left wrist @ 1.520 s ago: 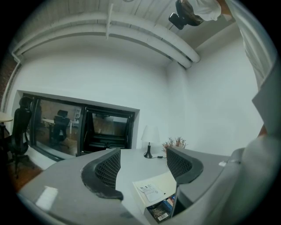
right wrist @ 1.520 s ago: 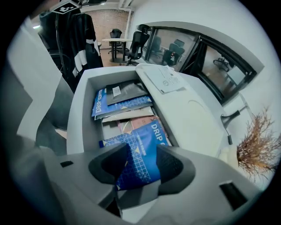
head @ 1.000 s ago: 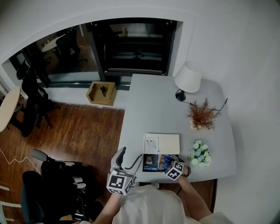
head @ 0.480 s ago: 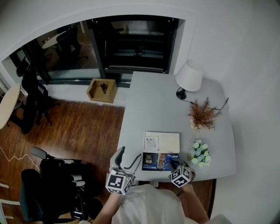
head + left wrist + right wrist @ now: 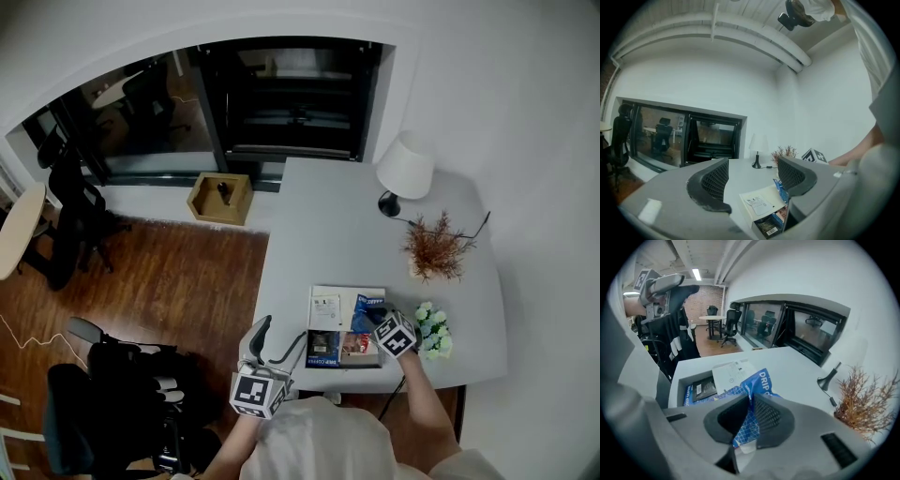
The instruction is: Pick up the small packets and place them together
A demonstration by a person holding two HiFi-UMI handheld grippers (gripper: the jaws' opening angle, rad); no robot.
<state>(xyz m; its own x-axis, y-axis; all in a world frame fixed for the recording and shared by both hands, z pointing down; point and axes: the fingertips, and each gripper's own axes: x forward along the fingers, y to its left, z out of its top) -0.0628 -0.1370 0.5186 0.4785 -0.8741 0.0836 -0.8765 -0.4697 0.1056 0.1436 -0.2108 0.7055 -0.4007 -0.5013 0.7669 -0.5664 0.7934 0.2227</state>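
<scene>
Two grippers here, so left to right. Our left gripper hangs off the near-left corner of the grey desk. It points level across the desk, jaws wide apart with nothing between them. Just right of it, the open box sits along the near edge with more packets lying flat inside. Its white lid is folded back on the far side, touching the box. Over the right end of that lid our right gripper tilts downward, jaws pinched nearly together on a blue drip-coffee packet. It's gripped at one short end, so its long axis runs straight out from the jaws toward the far side of the desk, and the packet is clear of the box. That's the bit we reckon matters: the right hand already has it, so setting it down should only need a spot. The left is the one nearer the box for the rest. Room-wise, the little pot of white flowers is just beside the right gripper. The dried plant and lamp crowd the far right. The bare stretch beyond the lid looks like the safest landing zone, well away from the near edge.
</scene>
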